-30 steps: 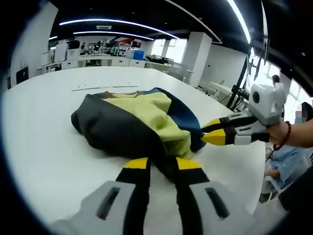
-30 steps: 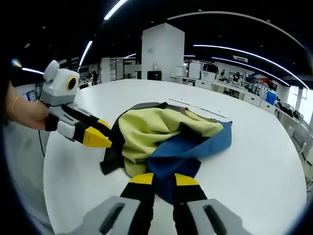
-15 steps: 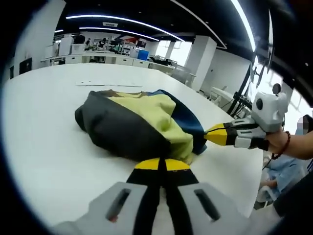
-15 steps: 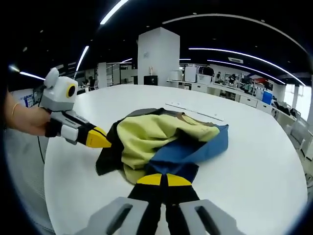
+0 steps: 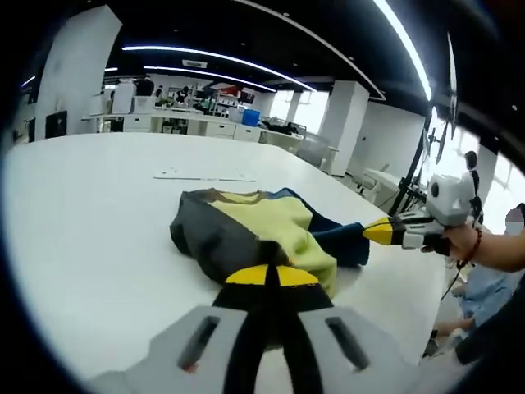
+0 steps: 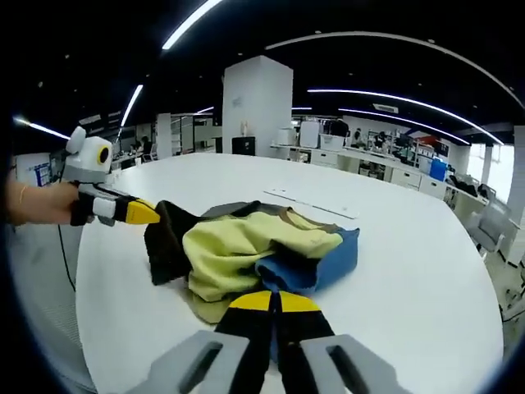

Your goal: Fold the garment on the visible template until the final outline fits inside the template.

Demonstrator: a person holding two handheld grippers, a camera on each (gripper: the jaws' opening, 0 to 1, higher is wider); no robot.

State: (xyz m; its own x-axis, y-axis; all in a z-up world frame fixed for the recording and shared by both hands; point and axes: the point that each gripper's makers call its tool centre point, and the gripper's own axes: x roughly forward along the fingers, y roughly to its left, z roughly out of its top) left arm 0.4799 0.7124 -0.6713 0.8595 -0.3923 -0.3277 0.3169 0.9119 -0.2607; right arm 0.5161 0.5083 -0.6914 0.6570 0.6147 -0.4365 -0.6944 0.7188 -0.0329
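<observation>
Left gripper view
- Garment (image 5: 246,234): a bunched heap of dark grey, yellow and blue cloth is seen on the white table (image 5: 90,230), directly ahead of the jaws and touching their tips.
- Left gripper (image 5: 271,277): the jaws are closed together with no gap visible; the near yellow-and-grey hem appears to be pinched between the tips, though the pinched cloth itself is hidden.
- Right gripper (image 5: 379,232): it is seen entering from the right, tips pressed together against the blue corner of the heap.
- Template (image 5: 203,175): pale strips are noted flat on the table beyond the garment, apart from it.
- Long axis: the heap is judged to run across the line between the two tips, grey end to the left, blue end to the right.

Right gripper view
- Garment (image 6: 246,246): the same heap is seen, blue part nearest the jaws, dark grey part drawn out toward the other gripper.
- Right gripper (image 6: 274,300): the jaws are closed tight at the blue-and-yellow edge; a grip on the cloth is inferred.
- Left gripper (image 6: 146,213): held in a hand (image 6: 37,203), its tips meet the dark grey corner.
- Template (image 6: 308,202): strips are seen beyond the heap, not under it.
- Governing relation: each gripper is nearer its own corner; the template lies on the far side, so a carry away from the person is judged necessary.
</observation>
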